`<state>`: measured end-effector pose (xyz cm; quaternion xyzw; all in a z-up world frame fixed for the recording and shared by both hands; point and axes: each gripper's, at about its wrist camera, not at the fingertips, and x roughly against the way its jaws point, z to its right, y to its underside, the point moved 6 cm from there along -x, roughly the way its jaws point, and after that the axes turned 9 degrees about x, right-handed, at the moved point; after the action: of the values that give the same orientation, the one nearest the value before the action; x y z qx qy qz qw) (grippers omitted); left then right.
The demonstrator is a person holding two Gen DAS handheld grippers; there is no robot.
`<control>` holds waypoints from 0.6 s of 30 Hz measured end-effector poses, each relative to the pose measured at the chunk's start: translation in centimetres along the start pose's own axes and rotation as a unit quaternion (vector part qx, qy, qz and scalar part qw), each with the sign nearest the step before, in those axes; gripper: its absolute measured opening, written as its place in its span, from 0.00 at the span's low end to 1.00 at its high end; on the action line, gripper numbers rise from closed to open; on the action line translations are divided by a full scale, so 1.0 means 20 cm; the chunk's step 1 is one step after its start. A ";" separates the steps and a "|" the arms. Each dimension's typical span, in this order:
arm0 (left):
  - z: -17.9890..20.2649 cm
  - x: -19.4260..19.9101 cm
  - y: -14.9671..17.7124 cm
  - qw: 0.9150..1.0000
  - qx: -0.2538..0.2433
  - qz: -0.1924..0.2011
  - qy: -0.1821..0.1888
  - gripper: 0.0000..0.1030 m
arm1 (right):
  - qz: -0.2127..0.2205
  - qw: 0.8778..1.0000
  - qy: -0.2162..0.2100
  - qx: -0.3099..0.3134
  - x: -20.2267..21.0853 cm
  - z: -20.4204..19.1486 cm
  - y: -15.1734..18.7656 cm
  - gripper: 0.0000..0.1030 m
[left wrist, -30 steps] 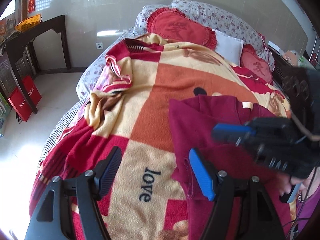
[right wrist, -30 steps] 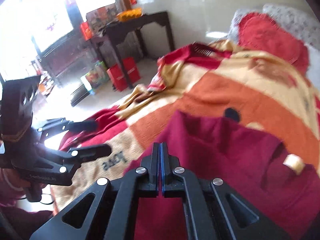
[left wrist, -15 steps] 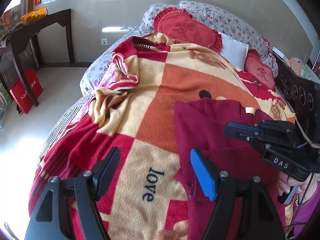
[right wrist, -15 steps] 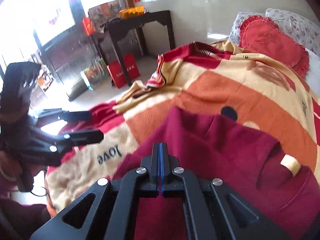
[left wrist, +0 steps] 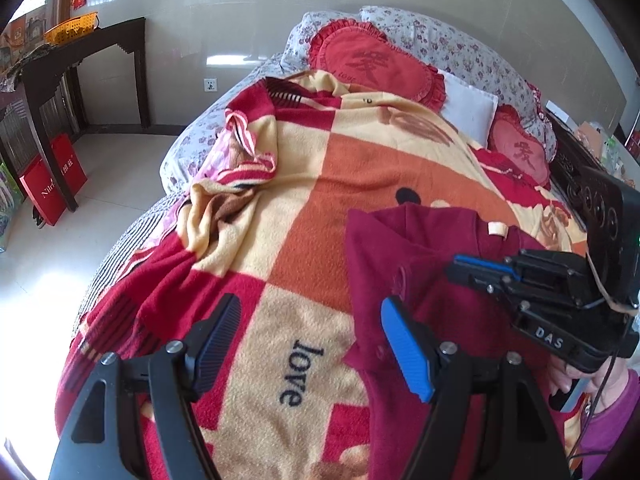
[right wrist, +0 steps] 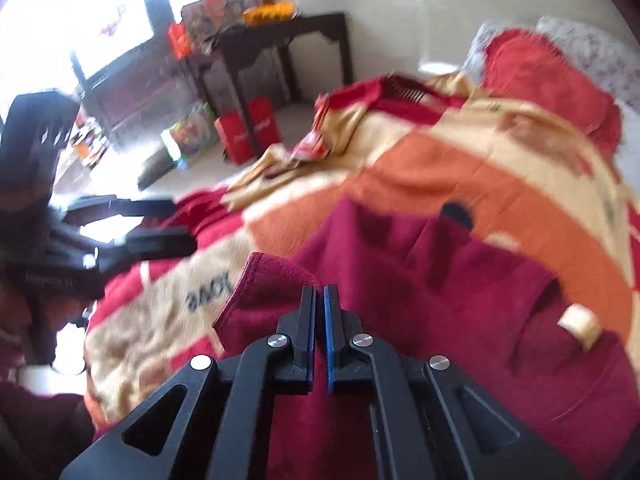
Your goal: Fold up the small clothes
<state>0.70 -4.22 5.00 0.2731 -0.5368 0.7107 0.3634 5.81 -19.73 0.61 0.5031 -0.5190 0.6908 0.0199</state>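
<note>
A dark red garment (left wrist: pixel 404 256) with a small cream tag lies on the checked blanket (left wrist: pixel 320 184), right of the word "love". My left gripper (left wrist: pixel 308 340) is open and empty, hovering over the blanket at the garment's left edge. My right gripper (right wrist: pixel 318 300) has its jaws almost together with a thin gap, low over the garment (right wrist: pixel 440 280), beside a raised fold of its cloth (right wrist: pixel 264 280). Whether cloth is pinched is not visible. The right gripper also shows in the left wrist view (left wrist: pixel 480 266).
The bed carries red heart cushions (left wrist: pixel 376 64) and a white pillow (left wrist: pixel 468 108) at the head. A dark wooden table (left wrist: pixel 84 52) with a yellow basket stands by the wall. Red bags (left wrist: pixel 52 184) sit on the tiled floor left of the bed.
The right gripper's jaws have parted to a thin gap and it has dropped closer to the garment, where a fold of cloth now stands up. The left gripper stays open in place.
</note>
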 end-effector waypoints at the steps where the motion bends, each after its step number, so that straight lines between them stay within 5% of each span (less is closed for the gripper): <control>1: 0.01 0.00 -0.01 1.000 0.002 0.001 0.001 0.74 | 0.005 1.000 0.015 -0.007 0.01 0.02 -0.03 0.00; 4: 0.07 -0.06 -0.01 1.000 0.003 -0.008 0.004 0.75 | 0.000 0.999 0.016 -0.048 -0.08 0.07 -0.02 0.00; 6: 0.11 -0.11 0.02 1.000 -0.001 -0.023 0.001 0.75 | -0.039 0.996 0.004 -0.079 -0.14 0.09 0.04 0.13; 11: 0.19 -0.22 0.07 0.999 -0.028 -0.035 -0.007 0.75 | -0.009 0.986 0.128 -0.111 0.26 0.22 0.28 0.15; 12: 0.20 -0.25 0.08 0.999 -0.031 -0.038 -0.011 0.75 | -0.008 0.976 0.176 -0.124 0.38 0.29 0.35 0.20; 15: 0.21 -0.33 0.10 0.998 -0.030 -0.052 -0.021 0.75 | -0.042 0.922 0.337 -0.185 0.68 0.55 0.62 0.38; 16: 0.22 -0.35 0.12 0.998 -0.030 -0.056 -0.024 0.75 | -0.076 0.892 0.386 -0.222 0.75 0.66 0.75 0.39; 18: 0.23 -0.37 0.14 0.997 -0.034 -0.060 -0.028 0.75 | -0.101 0.873 0.389 -0.275 0.78 0.77 0.89 0.39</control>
<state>2.77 -10.82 -0.97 0.3119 -0.5532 0.6614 0.3990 -1.21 -47.03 -1.31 0.2181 -0.5848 0.6539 0.4277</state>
